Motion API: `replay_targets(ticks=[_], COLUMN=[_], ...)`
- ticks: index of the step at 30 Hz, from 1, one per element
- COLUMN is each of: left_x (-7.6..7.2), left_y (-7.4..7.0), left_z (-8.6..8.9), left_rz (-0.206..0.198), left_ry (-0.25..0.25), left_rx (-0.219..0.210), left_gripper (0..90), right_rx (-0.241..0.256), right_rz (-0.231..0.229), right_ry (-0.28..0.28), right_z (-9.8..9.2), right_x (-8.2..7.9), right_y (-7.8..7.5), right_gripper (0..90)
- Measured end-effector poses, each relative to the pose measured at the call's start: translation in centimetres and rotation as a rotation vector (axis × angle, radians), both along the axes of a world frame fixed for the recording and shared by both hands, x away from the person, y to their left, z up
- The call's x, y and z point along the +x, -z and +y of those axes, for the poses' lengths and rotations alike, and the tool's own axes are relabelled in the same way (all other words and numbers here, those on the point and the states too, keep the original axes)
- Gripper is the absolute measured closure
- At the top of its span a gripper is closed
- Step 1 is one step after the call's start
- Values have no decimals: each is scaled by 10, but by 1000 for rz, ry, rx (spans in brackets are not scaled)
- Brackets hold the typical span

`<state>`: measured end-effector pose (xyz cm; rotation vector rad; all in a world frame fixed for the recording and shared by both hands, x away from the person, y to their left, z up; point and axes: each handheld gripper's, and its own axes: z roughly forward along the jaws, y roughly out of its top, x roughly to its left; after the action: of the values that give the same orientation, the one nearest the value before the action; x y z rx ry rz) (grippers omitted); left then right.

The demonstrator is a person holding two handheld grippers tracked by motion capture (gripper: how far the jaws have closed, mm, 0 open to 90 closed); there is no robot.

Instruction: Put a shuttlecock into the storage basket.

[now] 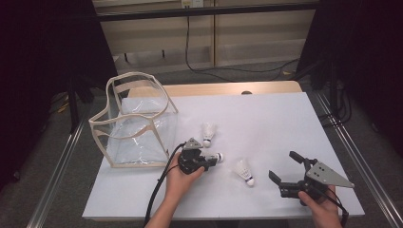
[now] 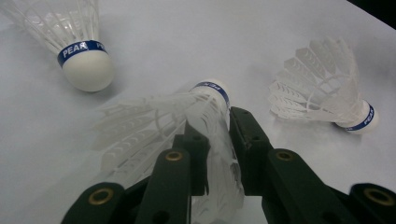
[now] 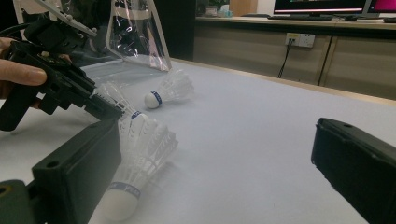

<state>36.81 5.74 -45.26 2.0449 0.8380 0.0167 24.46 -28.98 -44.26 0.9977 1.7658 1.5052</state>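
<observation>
Nearest to me, my right gripper sits low at the front right of the white table, jaws spread wide with nothing between them. It's idle for now, pointed toward the middle of the table.

Just ahead of it lies a loose shuttlecock, on its side, cork toward me. In the right gripper view that same shuttlecock lies just beside my left-hand jaw, untouched.

Over to my left gripper: this is the live one. Its jaws are closed on the feather skirt of the held shuttlecock, cork with the blue band poking out past the tips. It looks gripped, but low over the table; I can't tell whether it has left the surface.

A little farther on, a third shuttlecock rests on the table, cork toward me, near the bag.

Farthest back on the left stands the clear plastic bag with beige trim, mouth open upward. I see nothing inside it, though the glare on the plastic makes that hard to swear to.

So my read: early going. One shuttlecock caught, none bagged yet, two waiting. The held shuttlecock needs carrying up and over that beige rim, then the other two follow.
</observation>
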Motion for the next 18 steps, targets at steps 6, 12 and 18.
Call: replay_targets(ticks=[6, 12, 18], left_x=[0, 1, 1], left_y=[0, -1, -2], left_z=[1, 2, 2], left_rz=[19, 21, 24], left_ry=[-3, -6, -13], left_rx=[5, 8, -4], left_gripper=[834, 850, 869], right_rx=[0, -1, -2], right_rz=[2, 2, 1], right_ry=[-5, -6, -6], right_z=[0, 0, 0], right_x=[0, 0, 0], right_y=[0, 0, 0], right_gripper=[12, 12, 12])
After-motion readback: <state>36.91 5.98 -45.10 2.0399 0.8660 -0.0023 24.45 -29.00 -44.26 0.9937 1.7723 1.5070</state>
